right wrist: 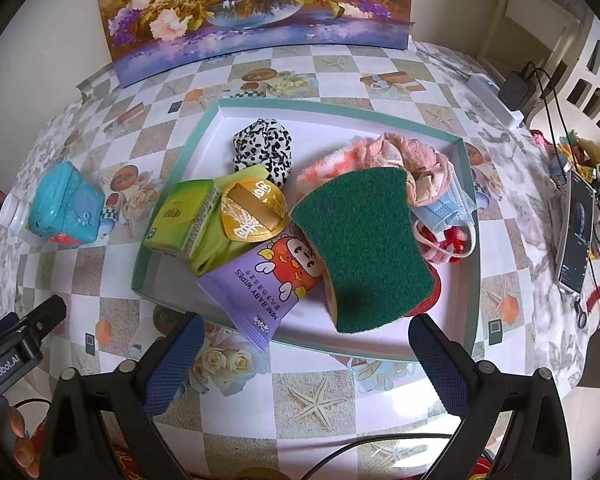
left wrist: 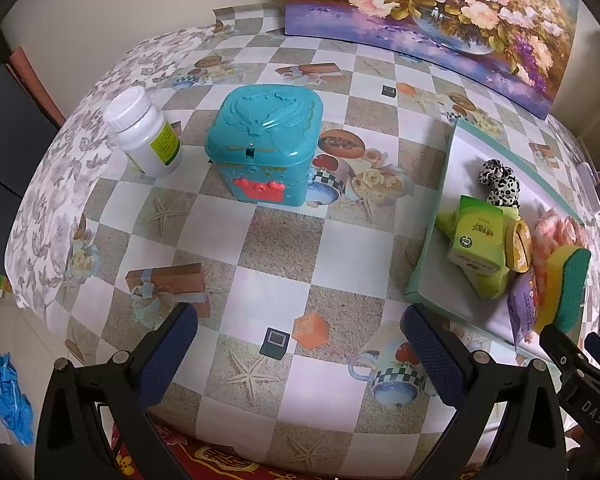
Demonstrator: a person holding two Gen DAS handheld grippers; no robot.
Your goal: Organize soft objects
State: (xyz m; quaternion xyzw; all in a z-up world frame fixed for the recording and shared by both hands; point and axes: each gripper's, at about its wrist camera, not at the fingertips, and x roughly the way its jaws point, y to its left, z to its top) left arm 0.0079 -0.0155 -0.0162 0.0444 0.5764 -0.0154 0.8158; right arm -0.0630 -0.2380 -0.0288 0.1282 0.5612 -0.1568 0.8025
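Observation:
A shallow teal-rimmed tray [right wrist: 470,216] holds a pile of soft things: a green-topped sponge [right wrist: 364,248], a purple baby-wipes pack [right wrist: 276,284], a green tissue pack [right wrist: 184,216], a gold pouch [right wrist: 254,210], a black-and-white scrunchie [right wrist: 264,148], pink fluffy cloth [right wrist: 340,160] and a blue face mask [right wrist: 444,208]. My right gripper [right wrist: 300,364] is open and empty just in front of the tray. My left gripper [left wrist: 296,352] is open and empty over the tablecloth, left of the tray [left wrist: 432,248]. The sponge [left wrist: 572,288] also shows there.
A teal lidded box [left wrist: 264,140] and a white pill bottle [left wrist: 144,132] stand on the checked tablecloth left of the tray. A flower painting [right wrist: 252,8] leans at the back. A phone [right wrist: 578,232], charger [right wrist: 514,88] and cables lie at the right edge.

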